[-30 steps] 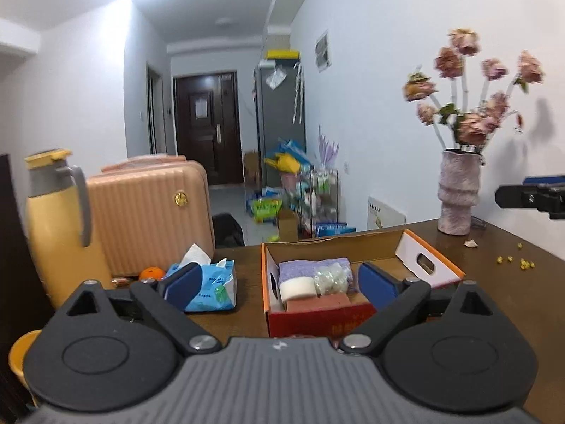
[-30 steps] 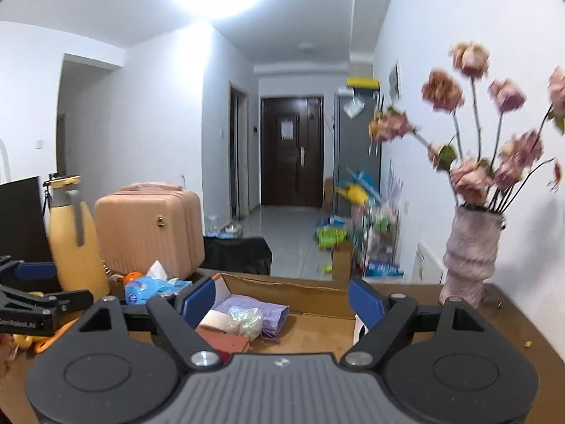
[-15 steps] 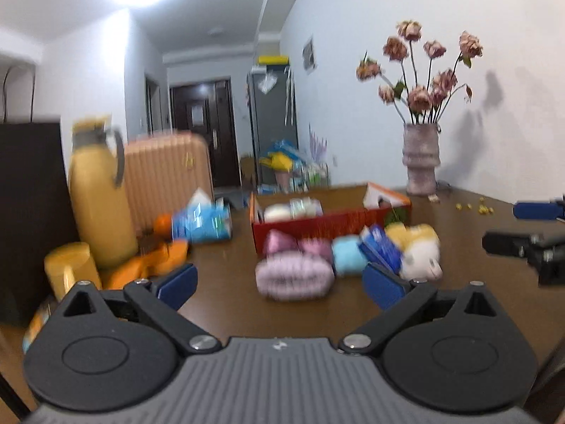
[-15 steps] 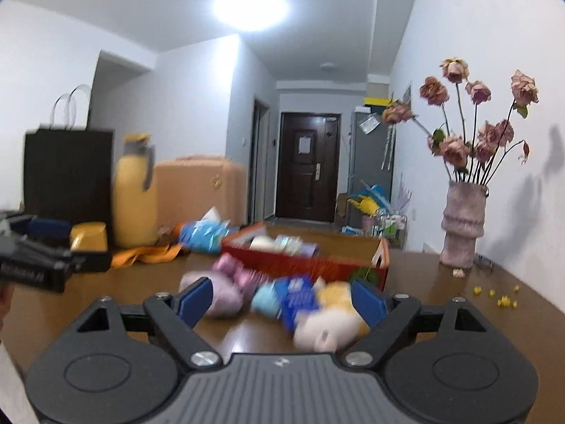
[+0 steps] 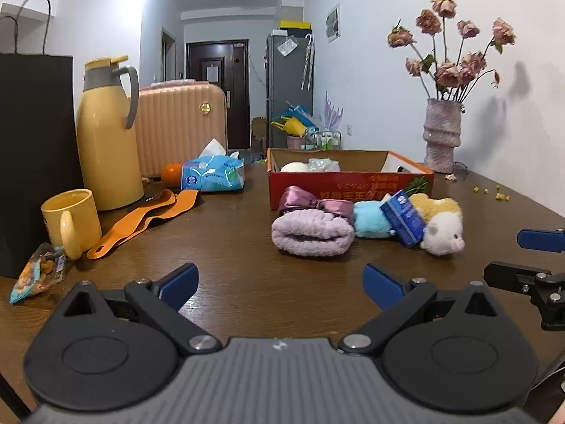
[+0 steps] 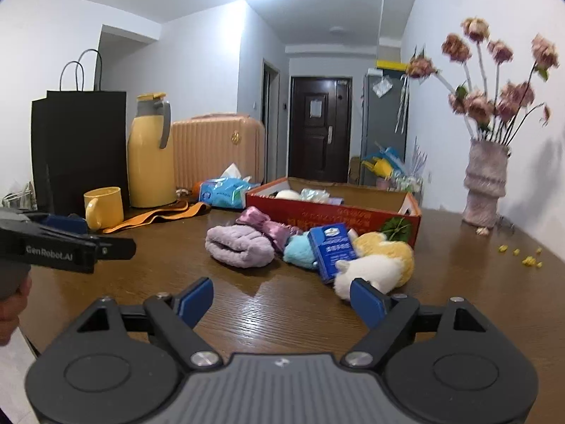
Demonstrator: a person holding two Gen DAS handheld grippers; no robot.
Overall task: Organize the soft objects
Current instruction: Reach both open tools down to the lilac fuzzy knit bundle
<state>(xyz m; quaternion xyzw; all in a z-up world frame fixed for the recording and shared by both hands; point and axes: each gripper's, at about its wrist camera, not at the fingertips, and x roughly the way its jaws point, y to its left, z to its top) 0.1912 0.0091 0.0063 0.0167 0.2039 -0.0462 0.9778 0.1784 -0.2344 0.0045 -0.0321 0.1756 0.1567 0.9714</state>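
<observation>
Left wrist view: box (image 5: 349, 183) partly filled; towel (image 5: 312, 233) and plush toys (image 5: 441, 224) remain (both grippers gape, empty).

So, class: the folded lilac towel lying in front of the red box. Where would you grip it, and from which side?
Grip the lilac towel across its rolled middle, coming from the near side with the open left gripper. Its fold opening faces the camera, the bulk lies low and wide, and the near side is free table, while the purple bow crowds it behind.
</observation>
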